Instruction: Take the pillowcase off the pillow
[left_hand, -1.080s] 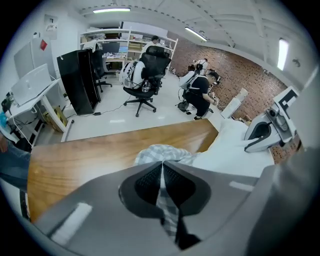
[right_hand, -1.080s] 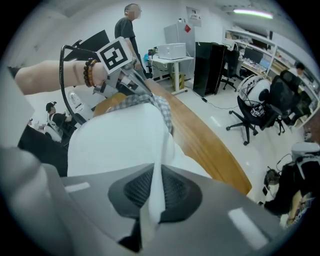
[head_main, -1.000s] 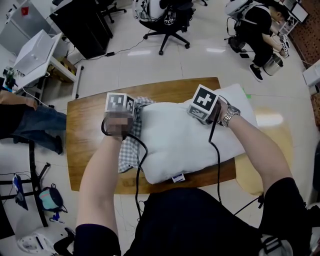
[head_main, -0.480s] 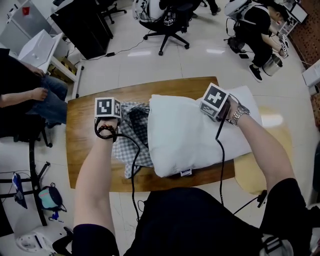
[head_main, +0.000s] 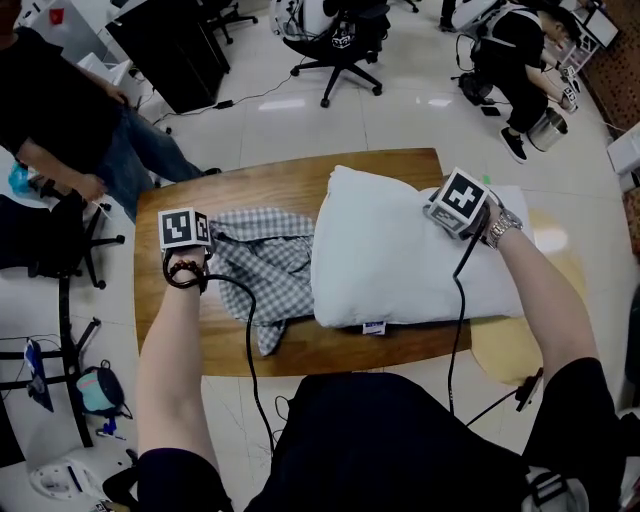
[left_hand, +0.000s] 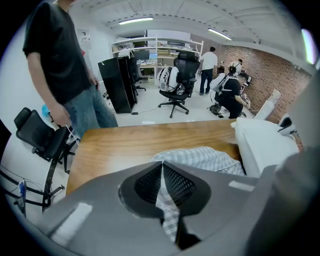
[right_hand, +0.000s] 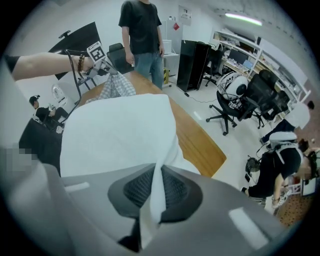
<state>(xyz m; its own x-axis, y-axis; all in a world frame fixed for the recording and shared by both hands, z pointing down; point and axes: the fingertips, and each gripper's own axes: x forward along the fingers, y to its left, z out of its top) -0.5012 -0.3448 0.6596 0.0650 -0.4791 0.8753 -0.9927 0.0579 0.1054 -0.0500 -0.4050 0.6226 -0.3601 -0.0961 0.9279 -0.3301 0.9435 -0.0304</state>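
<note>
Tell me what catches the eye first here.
A big white pillow fills the right half of the wooden table, its edge pinched in the right tongs. Left of it lies a crumpled grey-checked pillowcase, its edge clamped in the left tongs.

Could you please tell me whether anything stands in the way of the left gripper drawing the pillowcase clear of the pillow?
Nothing visible does. The left gripper is shut on the pillowcase, the right gripper on the pillow, and only bare table lies left of the pillowcase. A person stands beyond that end, off the table.
</note>
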